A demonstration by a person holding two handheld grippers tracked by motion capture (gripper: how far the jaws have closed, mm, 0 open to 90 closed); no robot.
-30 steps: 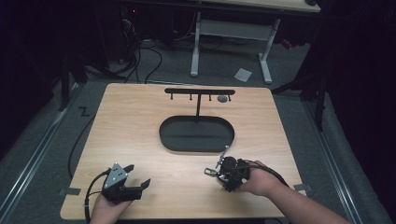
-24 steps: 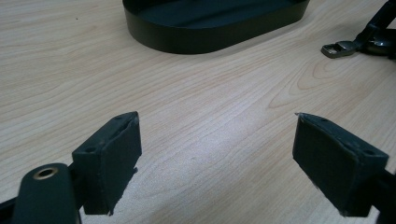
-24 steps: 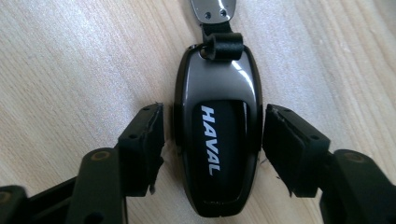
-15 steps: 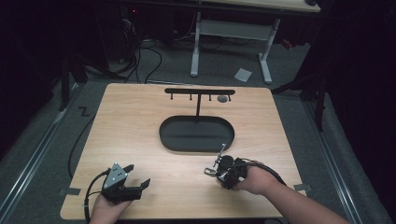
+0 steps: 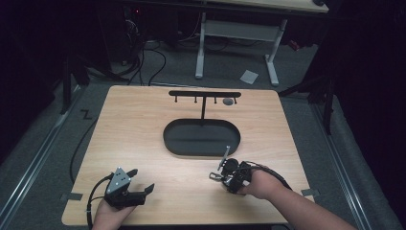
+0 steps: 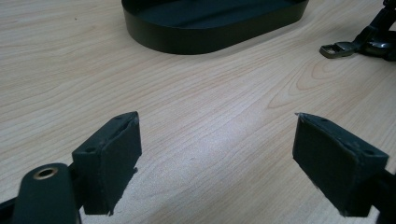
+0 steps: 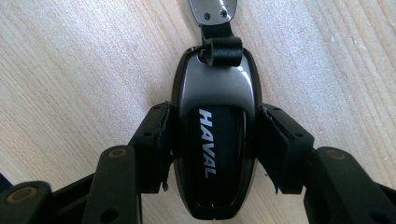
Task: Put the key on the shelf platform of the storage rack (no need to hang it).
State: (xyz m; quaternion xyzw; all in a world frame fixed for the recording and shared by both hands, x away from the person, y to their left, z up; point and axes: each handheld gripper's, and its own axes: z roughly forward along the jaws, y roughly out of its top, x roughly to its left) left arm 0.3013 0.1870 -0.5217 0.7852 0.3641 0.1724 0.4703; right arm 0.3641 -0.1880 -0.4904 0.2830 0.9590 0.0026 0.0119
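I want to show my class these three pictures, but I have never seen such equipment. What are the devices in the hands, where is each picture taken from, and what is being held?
A person holds two hand-held two-jaw grippers. The high view looks down on the light wooden table; the other two come from cameras on the grippers. On the table stand a black oval tray and a black T-shaped hook rack. The left gripper is open and holds nothing. The right gripper has just closed on a glossy black car key fob marked HAVAL.

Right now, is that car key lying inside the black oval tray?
No, the car key lies on the wooden table, clamped between the right gripper's fingers.
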